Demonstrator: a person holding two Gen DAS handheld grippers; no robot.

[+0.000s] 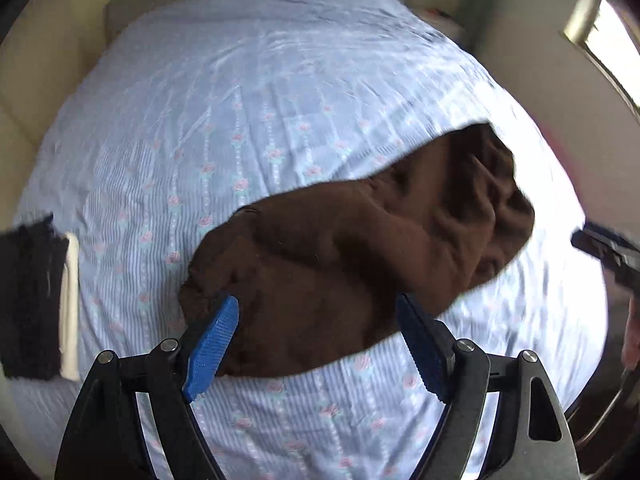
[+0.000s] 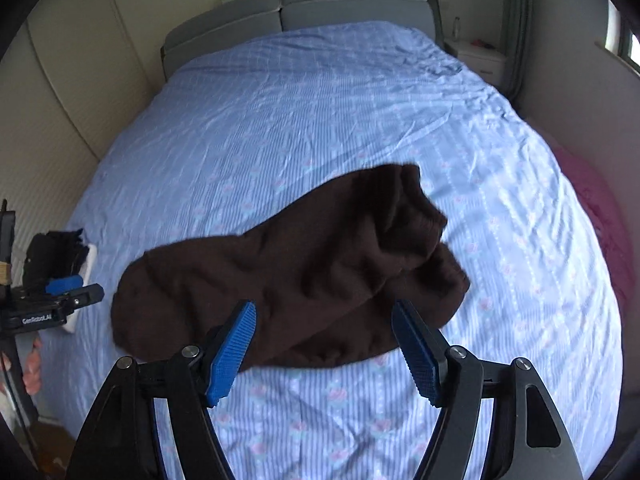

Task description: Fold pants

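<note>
Dark brown pants [image 1: 352, 256] lie in a loosely folded bundle on the pale blue flowered bedsheet [image 1: 240, 120], with the creased end at the right. My left gripper [image 1: 318, 304] hovers over the bundle's near edge, open, its blue pads [image 1: 212, 348] apart and nothing pressed between them. In the right wrist view the same pants [image 2: 288, 272] stretch from left to right. My right gripper [image 2: 324, 308] stands open above their near edge, holding nothing. The left gripper [image 2: 64, 292] also shows at that view's left rim, and the right gripper [image 1: 608, 252] at the left wrist view's right rim.
A stack of dark folded clothes with a white piece [image 2: 60, 252] sits at the bed's left edge. A grey headboard [image 2: 320, 4] is at the far end, and a white nightstand [image 2: 476, 56] at the far right. Pink fabric [image 2: 592, 208] lies beside the bed's right edge.
</note>
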